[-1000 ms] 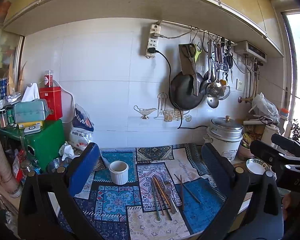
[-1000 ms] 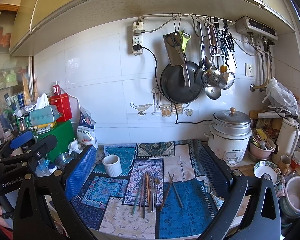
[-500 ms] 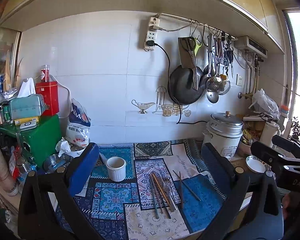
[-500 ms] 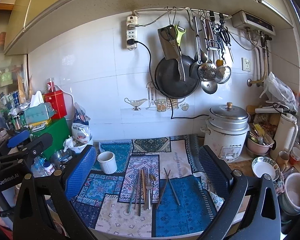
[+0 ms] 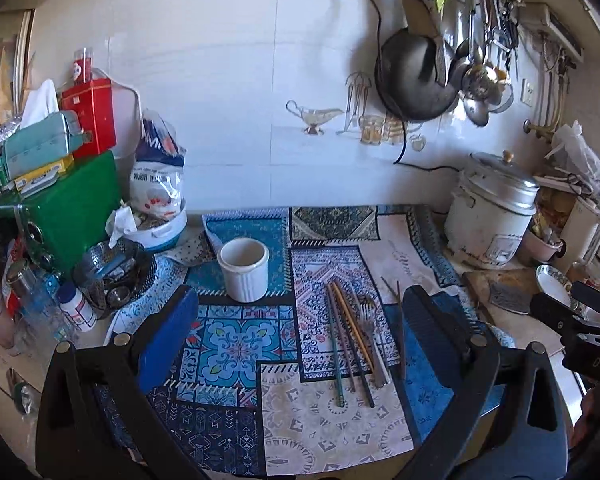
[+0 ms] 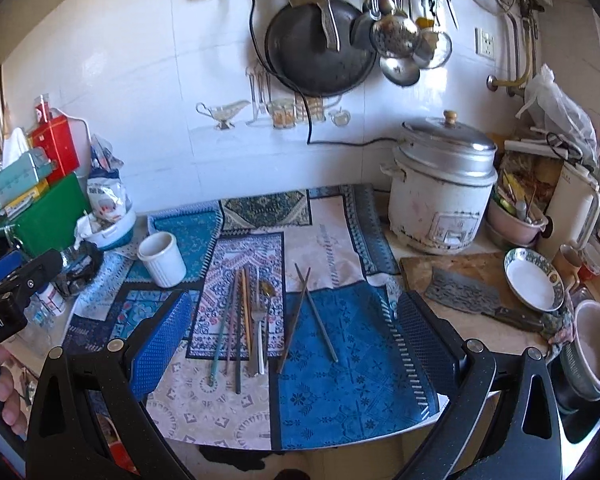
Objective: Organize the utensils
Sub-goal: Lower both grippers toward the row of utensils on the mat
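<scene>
A white ribbed cup (image 5: 243, 274) (image 6: 162, 258) stands empty on the patterned mat (image 5: 236, 344) (image 6: 340, 368). To its right, several chopsticks (image 5: 348, 340) (image 6: 236, 320) lie side by side with a fork (image 5: 370, 332) (image 6: 260, 320) and a spoon (image 6: 267, 290). Two brown chopsticks (image 6: 308, 312) (image 5: 398, 320) lie crossed further right. My left gripper (image 5: 300, 336) hovers open above the mat's front, between the cup and the chopsticks. Over the crossed pair, my right gripper (image 6: 292, 340) is open and holds nothing.
A rice cooker (image 6: 444, 192) stands at the back right. Beside it a cleaver (image 6: 472, 292) rests on a wooden board, with a dish (image 6: 534, 280) and bowls. A green box (image 5: 60, 208), bags and a metal bowl (image 5: 112, 272) crowd the left. Pans hang on the wall.
Both grippers have moved forward and tilted down toward the mat, so the utensils look larger. The jaws stay open and nothing on the mat has moved.
</scene>
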Action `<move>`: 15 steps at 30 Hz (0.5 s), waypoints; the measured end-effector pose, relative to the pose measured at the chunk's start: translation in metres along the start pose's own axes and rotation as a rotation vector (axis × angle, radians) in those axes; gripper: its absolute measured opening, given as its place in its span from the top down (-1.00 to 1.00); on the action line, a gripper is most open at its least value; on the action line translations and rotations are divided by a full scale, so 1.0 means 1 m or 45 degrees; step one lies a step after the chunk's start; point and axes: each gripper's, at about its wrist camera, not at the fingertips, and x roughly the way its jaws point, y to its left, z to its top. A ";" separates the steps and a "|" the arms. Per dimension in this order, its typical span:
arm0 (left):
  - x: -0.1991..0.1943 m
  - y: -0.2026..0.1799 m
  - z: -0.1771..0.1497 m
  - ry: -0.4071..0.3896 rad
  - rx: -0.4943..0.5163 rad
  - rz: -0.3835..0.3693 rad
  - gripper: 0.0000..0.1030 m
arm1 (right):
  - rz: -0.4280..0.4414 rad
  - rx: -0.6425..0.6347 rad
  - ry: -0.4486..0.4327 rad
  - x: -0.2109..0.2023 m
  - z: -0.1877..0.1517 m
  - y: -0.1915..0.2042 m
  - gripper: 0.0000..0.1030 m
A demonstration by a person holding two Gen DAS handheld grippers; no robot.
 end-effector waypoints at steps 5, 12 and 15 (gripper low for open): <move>0.067 -0.002 -0.020 0.189 0.043 0.027 -0.99 | -0.013 0.041 0.183 0.058 -0.004 -0.018 -0.96; 0.144 -0.013 -0.037 0.390 0.065 -0.004 -0.99 | -0.058 0.006 0.370 0.129 -0.007 -0.031 -0.82; 0.173 -0.019 -0.039 0.451 0.078 -0.028 -0.99 | -0.039 0.006 0.438 0.154 -0.009 -0.035 -0.68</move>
